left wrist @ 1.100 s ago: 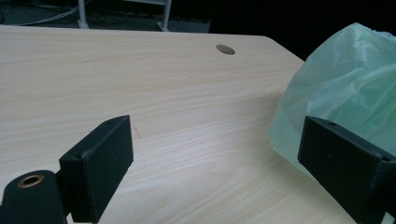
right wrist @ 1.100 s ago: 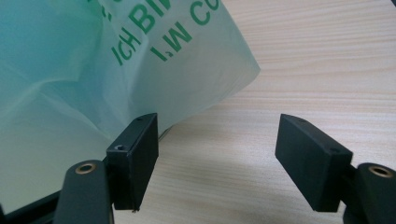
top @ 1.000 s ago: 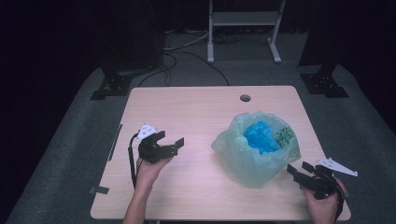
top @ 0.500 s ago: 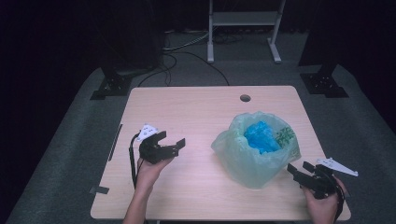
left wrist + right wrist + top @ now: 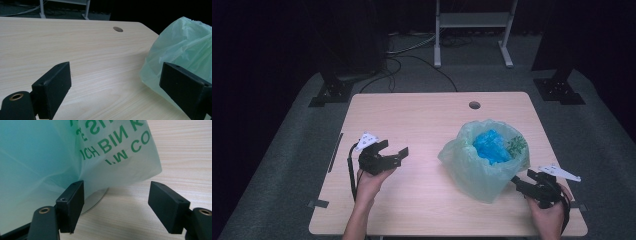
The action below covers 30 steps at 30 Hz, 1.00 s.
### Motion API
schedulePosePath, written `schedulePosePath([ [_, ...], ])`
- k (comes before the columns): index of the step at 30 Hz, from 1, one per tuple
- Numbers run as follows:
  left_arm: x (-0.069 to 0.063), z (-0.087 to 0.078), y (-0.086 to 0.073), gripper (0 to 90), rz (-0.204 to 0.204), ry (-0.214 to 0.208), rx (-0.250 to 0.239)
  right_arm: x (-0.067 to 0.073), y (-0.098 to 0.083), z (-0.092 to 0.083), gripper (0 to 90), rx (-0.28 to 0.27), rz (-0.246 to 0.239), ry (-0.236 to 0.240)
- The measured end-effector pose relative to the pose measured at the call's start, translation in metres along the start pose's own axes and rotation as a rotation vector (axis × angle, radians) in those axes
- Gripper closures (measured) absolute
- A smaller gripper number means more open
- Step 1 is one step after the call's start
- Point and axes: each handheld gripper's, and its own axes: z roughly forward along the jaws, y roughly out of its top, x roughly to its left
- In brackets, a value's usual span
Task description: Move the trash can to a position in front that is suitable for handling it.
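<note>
A pale green plastic bag (image 5: 479, 162) stands open on the right half of the wooden table (image 5: 422, 125), with blue crumpled material (image 5: 490, 146) and a bit of green stuff (image 5: 515, 145) inside. My left gripper (image 5: 394, 149) hovers open to the bag's left, well apart from it, its jaws pointing at the bag (image 5: 180, 52). By the bag's lower right corner my right gripper (image 5: 517, 181) is open, close to the bag (image 5: 100, 157), which bears green print. One jaw touches or nearly touches the bag's bottom fold; nothing is between the jaws.
A round cable hole (image 5: 474, 105) lies near the table's far edge. A white frame stand (image 5: 472, 30) and black stand feet (image 5: 329, 92) sit on the grey floor beyond the table.
Both grippers have stayed nearly in place; the left has shifted very slightly. The bag has not moved.
</note>
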Motion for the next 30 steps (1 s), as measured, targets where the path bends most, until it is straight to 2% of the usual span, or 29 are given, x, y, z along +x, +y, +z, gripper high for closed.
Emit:
schedulePosePath([
  [5, 0.003, -0.002, 0.001, 9.3, -0.009, 0.002, -0.003, 0.002, 0.004, 0.003, 28.4, 0.006, -0.009, 0.001],
  [9, 0.003, -0.004, 0.002, 9.3, -0.014, 0.002, -0.011, 0.008, 0.01, 0.007, 28.4, 0.011, -0.04, 0.006],
  [18, 0.006, -0.01, 0.005, 9.3, -0.02, 0.007, -0.031, 0.025, 0.023, 0.024, 28.4, 0.037, -0.1, 0.026],
  [27, 0.008, -0.014, 0.007, 9.3, -0.026, 0.008, -0.041, 0.033, 0.036, 0.041, 28.5, 0.062, -0.128, 0.048],
  [30, 0.008, -0.015, 0.008, 9.3, -0.026, 0.007, -0.045, 0.038, 0.041, 0.047, 28.4, 0.066, -0.154, 0.049],
])
